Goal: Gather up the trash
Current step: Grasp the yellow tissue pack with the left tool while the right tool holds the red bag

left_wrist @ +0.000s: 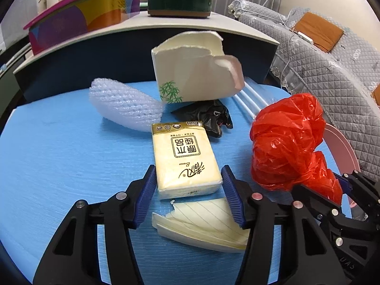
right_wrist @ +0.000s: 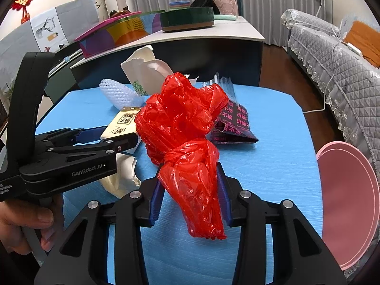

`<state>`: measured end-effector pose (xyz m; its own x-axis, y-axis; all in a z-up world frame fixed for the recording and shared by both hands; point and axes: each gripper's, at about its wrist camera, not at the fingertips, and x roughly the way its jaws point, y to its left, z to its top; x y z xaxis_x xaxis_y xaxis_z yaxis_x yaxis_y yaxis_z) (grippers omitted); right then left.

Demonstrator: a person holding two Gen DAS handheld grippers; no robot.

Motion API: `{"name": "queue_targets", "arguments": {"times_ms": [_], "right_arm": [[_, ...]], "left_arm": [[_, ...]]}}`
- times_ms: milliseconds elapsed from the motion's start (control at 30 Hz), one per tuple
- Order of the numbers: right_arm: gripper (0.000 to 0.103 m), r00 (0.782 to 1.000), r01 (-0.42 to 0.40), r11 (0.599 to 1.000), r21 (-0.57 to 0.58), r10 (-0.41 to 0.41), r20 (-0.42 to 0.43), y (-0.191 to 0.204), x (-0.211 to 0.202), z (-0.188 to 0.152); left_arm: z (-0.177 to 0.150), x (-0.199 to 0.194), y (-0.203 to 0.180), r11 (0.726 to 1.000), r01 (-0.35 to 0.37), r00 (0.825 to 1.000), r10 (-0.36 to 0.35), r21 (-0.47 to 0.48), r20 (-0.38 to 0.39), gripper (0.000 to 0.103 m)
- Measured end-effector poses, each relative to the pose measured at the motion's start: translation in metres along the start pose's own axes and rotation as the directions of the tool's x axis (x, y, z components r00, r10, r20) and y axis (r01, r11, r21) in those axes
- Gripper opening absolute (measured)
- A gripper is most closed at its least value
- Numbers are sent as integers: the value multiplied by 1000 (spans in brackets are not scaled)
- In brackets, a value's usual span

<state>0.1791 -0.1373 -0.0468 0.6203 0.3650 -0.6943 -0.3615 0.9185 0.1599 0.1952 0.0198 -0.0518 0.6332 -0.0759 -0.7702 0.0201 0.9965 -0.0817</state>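
- Nearest in the left wrist view, a torn cream paper scrap is lying on the blue mat, between the arms of the left gripper.
- The left gripper's blue pads are standing partly apart on either side of the tissue pack; the left pad is sitting against the pack's edge, the right pad just clear of it.
- To the right, the right gripper is pinching the lower part of the knotted red plastic bag, its pads pressing in on both sides.
- A pink bin is showing at the mat's right edge.
- Farther off, a black bag, a white foam net, white straws and a torn paper cup are lying near the far edge.
- A dark printed wrapper is lying behind the red bag.
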Motion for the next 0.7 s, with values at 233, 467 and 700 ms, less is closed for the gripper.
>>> {"name": "queue_targets", "arguments": {"times_ms": [233,467,700], "right_arm": [[40,999,13,1000,-2,-13,29,1,-13,1],[40,997,46,999,12,-46,60,-5,-27,0],[40,991,84,996,44,-88,101,-13,-49,-2]], "left_arm": [[1,-11,-4,1000,-5,999,5,19,35,53],[1,-28,-10,999,-7,997,4,40,74,53],[-3,-49,-16,998,8,993,-15,56,116,53]]}}
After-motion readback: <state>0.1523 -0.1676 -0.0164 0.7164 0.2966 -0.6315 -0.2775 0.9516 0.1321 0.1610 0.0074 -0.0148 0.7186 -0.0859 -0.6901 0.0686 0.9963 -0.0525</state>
